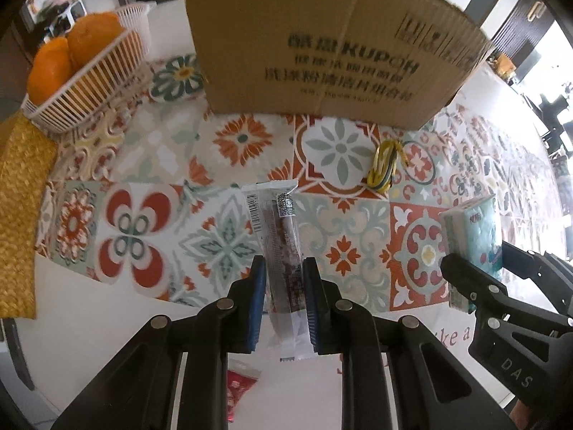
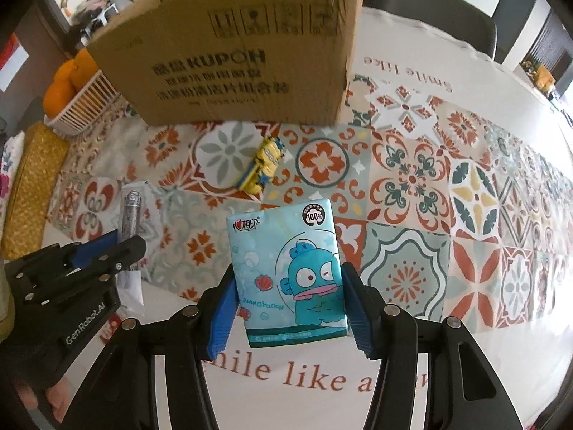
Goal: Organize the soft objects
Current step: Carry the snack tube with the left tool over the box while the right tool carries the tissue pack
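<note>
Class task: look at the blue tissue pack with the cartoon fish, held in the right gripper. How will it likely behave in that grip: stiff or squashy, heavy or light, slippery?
The tissue pack probably squashes a little, since it is soft-wrapped paper pinched by the right gripper. It likely weighs little for its size. Its glossy film may slip, though the ribbed blue pads should help.

The cardboard box (image 1: 322, 46) is cut off at the top edge in both views with its smaller print blurred, and a red packet (image 1: 238, 387) shows only partly behind the left gripper (image 1: 284, 297).
</note>
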`<state>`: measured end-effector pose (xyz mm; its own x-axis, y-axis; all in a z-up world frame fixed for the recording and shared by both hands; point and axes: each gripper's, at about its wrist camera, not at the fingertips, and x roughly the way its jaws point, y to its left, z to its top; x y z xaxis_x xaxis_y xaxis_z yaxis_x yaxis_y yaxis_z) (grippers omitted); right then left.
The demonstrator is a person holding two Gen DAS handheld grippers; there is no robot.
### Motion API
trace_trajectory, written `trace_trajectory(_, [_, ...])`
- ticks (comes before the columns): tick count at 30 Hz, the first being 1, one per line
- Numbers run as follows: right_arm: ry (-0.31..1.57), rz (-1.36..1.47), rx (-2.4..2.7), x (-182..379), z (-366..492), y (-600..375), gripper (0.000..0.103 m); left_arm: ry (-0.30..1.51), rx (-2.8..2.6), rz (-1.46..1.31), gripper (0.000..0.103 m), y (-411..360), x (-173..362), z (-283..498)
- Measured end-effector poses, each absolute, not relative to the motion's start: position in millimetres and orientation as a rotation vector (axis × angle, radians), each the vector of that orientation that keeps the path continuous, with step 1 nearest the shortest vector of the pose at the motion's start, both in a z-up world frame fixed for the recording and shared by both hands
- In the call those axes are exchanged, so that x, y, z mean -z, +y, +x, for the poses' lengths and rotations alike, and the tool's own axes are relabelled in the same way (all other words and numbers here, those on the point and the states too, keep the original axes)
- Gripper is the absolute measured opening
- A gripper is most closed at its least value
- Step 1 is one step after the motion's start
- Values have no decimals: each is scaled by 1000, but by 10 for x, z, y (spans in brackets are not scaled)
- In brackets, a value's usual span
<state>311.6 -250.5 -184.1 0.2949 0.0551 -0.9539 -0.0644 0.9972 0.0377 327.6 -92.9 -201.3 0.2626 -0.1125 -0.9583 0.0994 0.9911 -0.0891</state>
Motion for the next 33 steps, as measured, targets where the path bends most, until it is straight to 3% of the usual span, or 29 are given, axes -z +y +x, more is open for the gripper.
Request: trace_trajectory(33, [928,50,-52,523,3260,-2169,56,951,267,20,21,-695,612,3562])
